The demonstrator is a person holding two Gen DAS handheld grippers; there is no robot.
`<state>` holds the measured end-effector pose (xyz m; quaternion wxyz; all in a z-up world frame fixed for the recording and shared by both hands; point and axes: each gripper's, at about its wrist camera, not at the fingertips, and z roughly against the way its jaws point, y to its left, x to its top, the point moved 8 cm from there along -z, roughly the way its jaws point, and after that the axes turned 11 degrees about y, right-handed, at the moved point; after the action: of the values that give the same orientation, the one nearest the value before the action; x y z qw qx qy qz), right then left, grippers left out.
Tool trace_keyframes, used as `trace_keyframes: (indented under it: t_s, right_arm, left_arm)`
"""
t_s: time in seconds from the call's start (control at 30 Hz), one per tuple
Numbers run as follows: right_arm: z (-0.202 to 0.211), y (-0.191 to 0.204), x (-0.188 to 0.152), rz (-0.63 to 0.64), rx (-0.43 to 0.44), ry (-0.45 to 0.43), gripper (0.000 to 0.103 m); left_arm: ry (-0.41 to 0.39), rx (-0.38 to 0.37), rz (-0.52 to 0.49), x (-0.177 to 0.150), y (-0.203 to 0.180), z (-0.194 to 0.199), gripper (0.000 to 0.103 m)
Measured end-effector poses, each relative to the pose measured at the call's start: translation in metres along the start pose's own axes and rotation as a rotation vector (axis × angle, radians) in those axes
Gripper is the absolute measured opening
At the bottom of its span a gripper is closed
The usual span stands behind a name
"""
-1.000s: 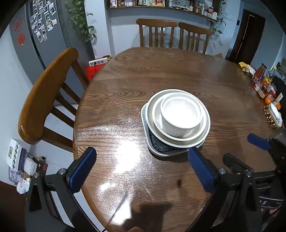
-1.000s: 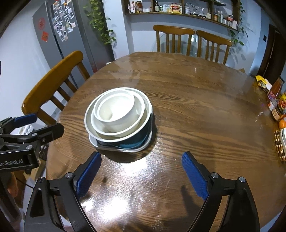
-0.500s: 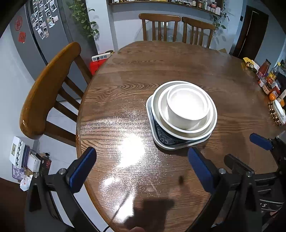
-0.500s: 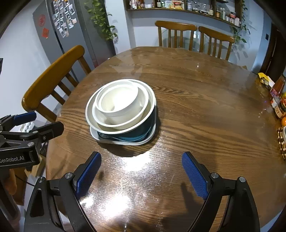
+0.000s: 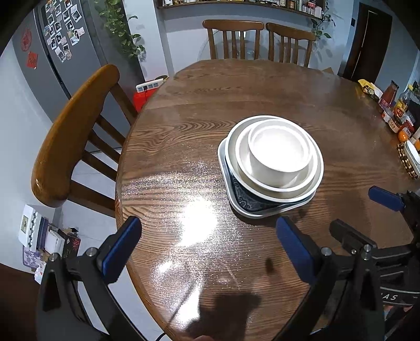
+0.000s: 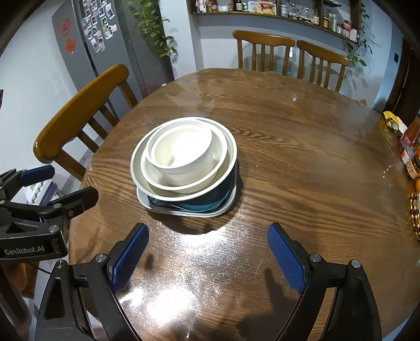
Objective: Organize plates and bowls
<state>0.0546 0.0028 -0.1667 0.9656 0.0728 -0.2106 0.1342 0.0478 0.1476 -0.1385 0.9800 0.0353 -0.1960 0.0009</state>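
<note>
"GenRobot.AI" on left gripper [image 6: 50, 183] body

A round wooden table [image 5: 236, 99] is set beyond the fingers, ringed by wooden chairs [image 5: 71, 136]. A grey fridge [image 6: 105, 52] and wall shelf [image 6: 275, 13] are seen farther off.

nested bowls [image 6: 183, 157] on table [image 6: 302, 170], perhaps four
</note>
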Motion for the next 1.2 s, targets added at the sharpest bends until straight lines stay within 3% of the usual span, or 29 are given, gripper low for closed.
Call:
trace_keyframes:
  t_s: [1.2]
  right_arm:
    - [-0.0026, -0.0015, 0.0098, 0.001, -0.003, 0.004, 0.092]
  left_arm:
    - [0.016, -0.002, -0.024, 0.0027, -0.0007, -0.0084, 0.102]
